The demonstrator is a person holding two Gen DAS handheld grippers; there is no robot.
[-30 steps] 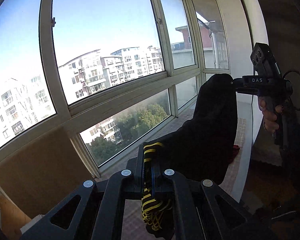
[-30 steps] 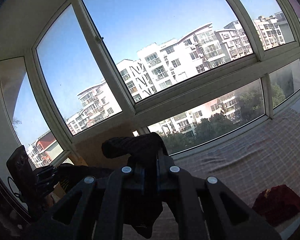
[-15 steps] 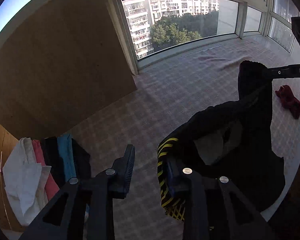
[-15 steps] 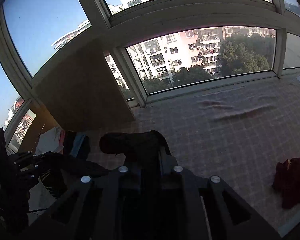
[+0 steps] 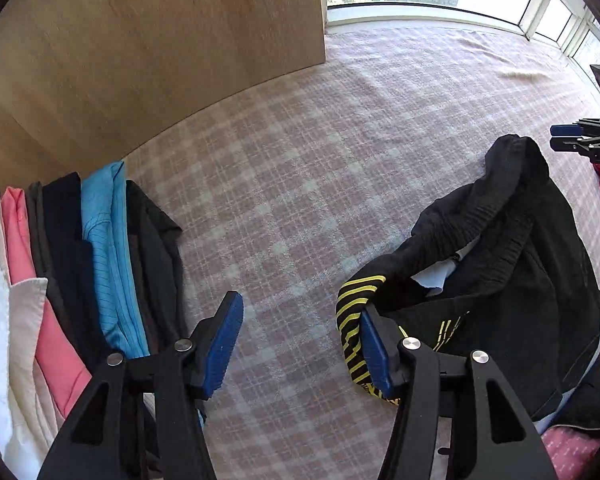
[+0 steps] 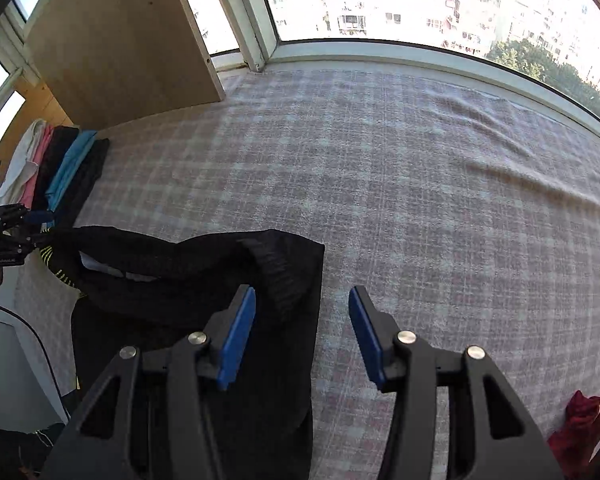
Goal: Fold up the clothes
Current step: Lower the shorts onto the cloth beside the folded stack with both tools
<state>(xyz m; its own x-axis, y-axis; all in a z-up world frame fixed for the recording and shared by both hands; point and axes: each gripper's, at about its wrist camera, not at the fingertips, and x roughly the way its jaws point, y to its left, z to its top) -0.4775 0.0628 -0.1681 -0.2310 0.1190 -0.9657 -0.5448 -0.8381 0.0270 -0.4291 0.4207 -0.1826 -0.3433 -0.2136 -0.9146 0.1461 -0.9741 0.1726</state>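
Note:
A black garment with a yellow-striped cuff [image 5: 500, 264] lies crumpled on the checked bed cover [image 5: 320, 160]. My left gripper [image 5: 300, 340] is open; its right finger touches the striped cuff [image 5: 354, 312], nothing between the jaws. My right gripper [image 6: 302, 328] is open just above the garment's other end [image 6: 220, 264], its left finger over the ribbed hem. The right gripper also shows at the far right of the left wrist view [image 5: 580, 142], and the left gripper at the left edge of the right wrist view [image 6: 8, 236].
A row of folded clothes, white, pink, black and blue [image 5: 80, 260], lies at the left against a wooden board [image 5: 140, 60]. A dark red garment [image 6: 580, 428] lies at the right edge of the cover. Windows [image 6: 420, 0] run along the far side.
Both grippers came down from window height to the bed and opened. The black garment, held up between them before, now lies on the cover, released.

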